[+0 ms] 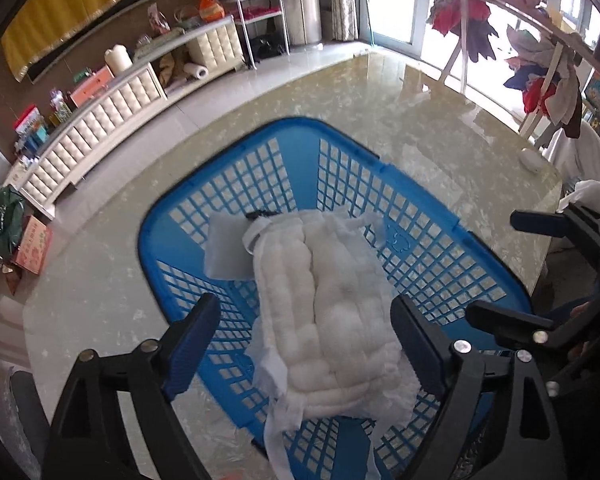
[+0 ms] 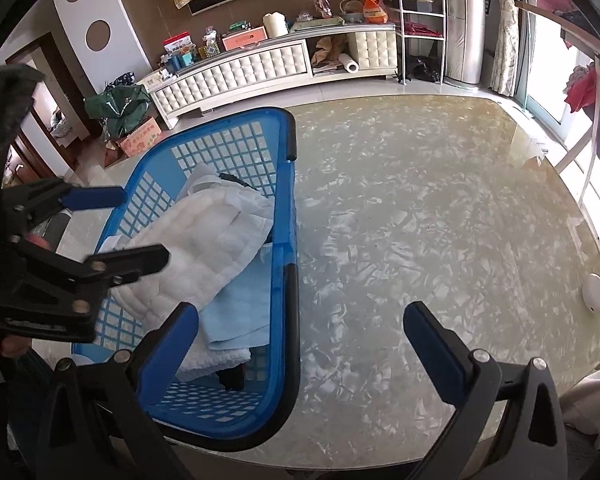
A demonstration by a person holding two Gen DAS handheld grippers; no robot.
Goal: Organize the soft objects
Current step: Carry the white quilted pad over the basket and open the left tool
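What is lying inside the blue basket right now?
In the blue basket a white quilted cloth lies on top. Under it, a light blue towel and something black show partly. Anything deeper is covered.

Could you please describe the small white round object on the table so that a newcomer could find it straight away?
Start at the glossy marbled table; the blue basket sits at one side. Look to the opposite edge, nearest the windows: the small white round object lies there alone, smooth and hard-looking, unlike the quilted white cloth in the basket.
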